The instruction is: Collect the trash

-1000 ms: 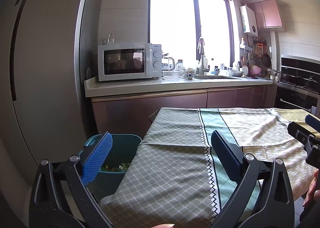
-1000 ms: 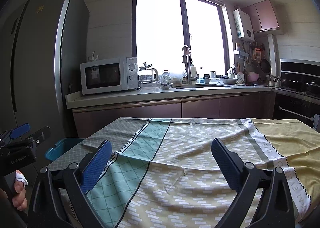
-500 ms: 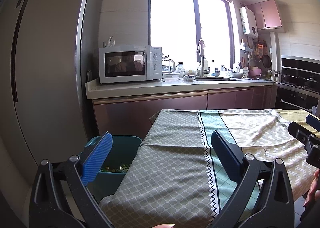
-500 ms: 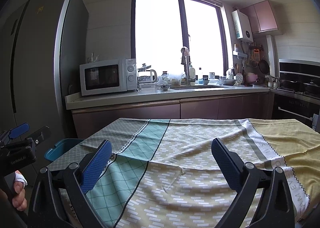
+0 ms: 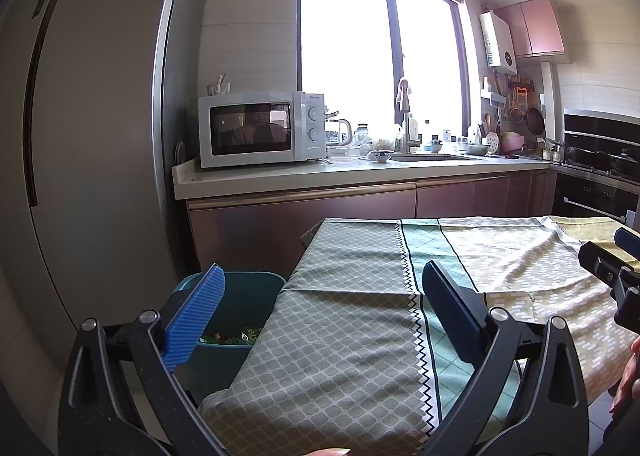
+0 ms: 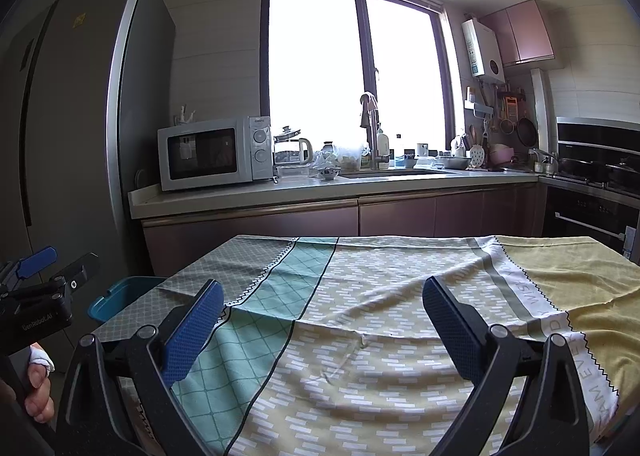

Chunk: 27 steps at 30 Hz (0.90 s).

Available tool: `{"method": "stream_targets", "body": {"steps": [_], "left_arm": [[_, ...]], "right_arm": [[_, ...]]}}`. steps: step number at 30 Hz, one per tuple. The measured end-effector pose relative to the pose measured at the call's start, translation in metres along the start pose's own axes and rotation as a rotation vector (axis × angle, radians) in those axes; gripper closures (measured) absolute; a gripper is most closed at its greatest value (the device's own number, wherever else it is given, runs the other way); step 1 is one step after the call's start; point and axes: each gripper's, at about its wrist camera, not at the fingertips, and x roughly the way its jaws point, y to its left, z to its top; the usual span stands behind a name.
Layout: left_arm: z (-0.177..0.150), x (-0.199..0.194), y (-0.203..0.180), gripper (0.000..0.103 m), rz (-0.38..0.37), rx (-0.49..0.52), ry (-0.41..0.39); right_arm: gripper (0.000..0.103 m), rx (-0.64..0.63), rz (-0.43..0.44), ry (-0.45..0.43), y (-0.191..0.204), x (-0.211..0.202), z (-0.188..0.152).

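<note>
**Two grippers spread over the table, trash in the bin**

Two grippers hover above the cloth-covered table (image 6: 360, 336), both w/ fingers spread wide, nothing between them. Left gripper (image 5: 320, 320) sits over the table's left end, above the grey part of the cloth (image 5: 352, 328); its left blue pad is in front of the teal bin (image 5: 256, 296). Bin stands on the floor just beside the table's left end, between table and fridge (image 5: 80, 136). Trash (image 5: 232, 336) lies at the bin bottom, small greenish bits, too small to tell what exactly. Right gripper (image 6: 324, 324) is further along the table, over the green and yellow stripes of the cloth. In the right wrist view the left gripper shows at the far left edge, held by a hand (image 6: 38, 388), w/ the bin rim (image 6: 120, 296) past it. Behind the table: counter w/ white microwave (image 6: 214, 152), kettle (image 6: 292, 150), sink tap (image 6: 372, 132) under a bright window (image 6: 356, 68).
</note>
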Motion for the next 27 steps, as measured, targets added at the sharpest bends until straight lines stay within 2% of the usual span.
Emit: {"method": "stream_targets", "body": {"steps": [27], "left_arm": [[-0.0004, 0.0016, -0.0018, 0.006, 0.013, 0.004, -0.002]], "right_arm": [[0.007, 0.005, -0.011, 0.004, -0.0017, 0.0012, -0.0004]]}}
